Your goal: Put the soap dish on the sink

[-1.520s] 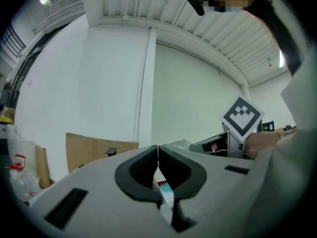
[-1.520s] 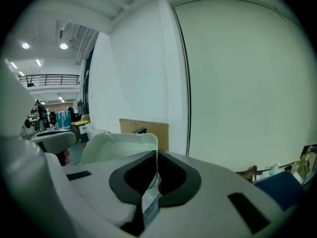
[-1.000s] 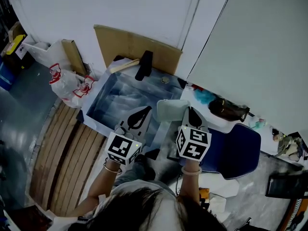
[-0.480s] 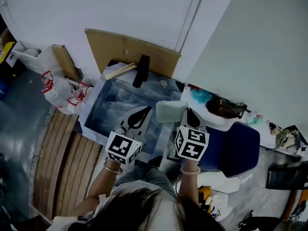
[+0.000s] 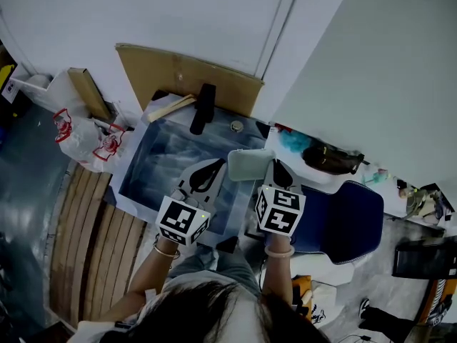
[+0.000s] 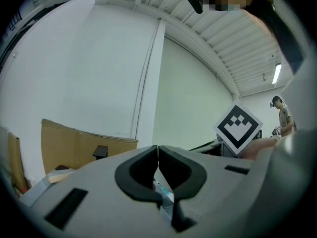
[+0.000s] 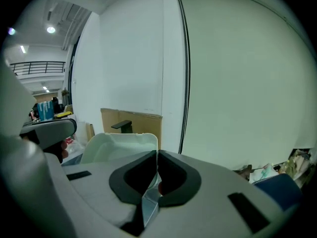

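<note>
Top-down head view of a stainless sink (image 5: 161, 164) against a white wall. Black faucet (image 5: 202, 109) at the far rim, cardboard sheet (image 5: 187, 73) propped behind it.

Pale green-white soap dish (image 5: 250, 164) over the sink's right rim, toward the far right corner of the basin. Touching the rim or not: impossible to tell. Rounded rectangle, long axis running left to right, hollow side up. Left end out over the basin, right end at the right gripper (image 7: 156, 155).

Right gripper: jaws clamped on the thin wall of the dish's right end, pinching it. Left gripper (image 6: 158, 151): jaws pressed together with nothing between, over the near part of the basin, just left of the dish and apart from it.

Basin: streaky bluish sheen across the bottom. Small round fitting (image 5: 236, 126) on the far rim, right of the faucet.

Only in the head view: the basin itself, wooden slats (image 5: 86, 241) to the left, plastic bags (image 5: 86, 131) with red print at far left, blue chair (image 5: 346, 224) to the right.

Only in the right gripper view: the dish's hollow up close, left of the jaws, with faucet and cardboard beyond.

Only in the left gripper view: the other gripper's marker cube (image 6: 237, 126) at right, a ribbed ceiling, a person (image 6: 283, 114) far off at the right edge.
</note>
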`<state>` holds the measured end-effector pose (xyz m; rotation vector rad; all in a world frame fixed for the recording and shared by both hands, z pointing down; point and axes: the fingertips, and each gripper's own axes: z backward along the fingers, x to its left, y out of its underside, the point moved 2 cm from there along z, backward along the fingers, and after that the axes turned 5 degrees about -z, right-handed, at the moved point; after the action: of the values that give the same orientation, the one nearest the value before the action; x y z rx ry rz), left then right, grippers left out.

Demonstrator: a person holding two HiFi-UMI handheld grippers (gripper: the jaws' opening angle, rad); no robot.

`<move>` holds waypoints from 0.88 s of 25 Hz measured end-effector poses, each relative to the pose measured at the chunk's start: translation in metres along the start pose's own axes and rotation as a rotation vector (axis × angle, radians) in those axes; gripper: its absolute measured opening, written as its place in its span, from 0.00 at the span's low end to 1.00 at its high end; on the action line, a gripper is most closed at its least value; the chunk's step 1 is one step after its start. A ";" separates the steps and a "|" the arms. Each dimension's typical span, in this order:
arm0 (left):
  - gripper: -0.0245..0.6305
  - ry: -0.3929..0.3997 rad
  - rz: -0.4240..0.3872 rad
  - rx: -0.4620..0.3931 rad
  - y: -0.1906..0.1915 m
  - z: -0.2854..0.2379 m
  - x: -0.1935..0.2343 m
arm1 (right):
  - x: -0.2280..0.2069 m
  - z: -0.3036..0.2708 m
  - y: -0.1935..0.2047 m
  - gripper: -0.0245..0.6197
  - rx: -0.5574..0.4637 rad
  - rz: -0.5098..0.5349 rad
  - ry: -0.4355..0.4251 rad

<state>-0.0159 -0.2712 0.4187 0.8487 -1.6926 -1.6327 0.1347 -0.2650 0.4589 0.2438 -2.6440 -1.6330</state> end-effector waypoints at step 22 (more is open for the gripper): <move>0.05 -0.156 0.041 0.074 0.037 -0.057 0.023 | -0.027 -0.104 0.020 0.08 0.133 0.052 -0.133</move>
<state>0.0154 -0.3222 0.4575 0.7333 -1.8757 -1.6543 0.1700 -0.3450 0.5250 0.0698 -2.8347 -1.5104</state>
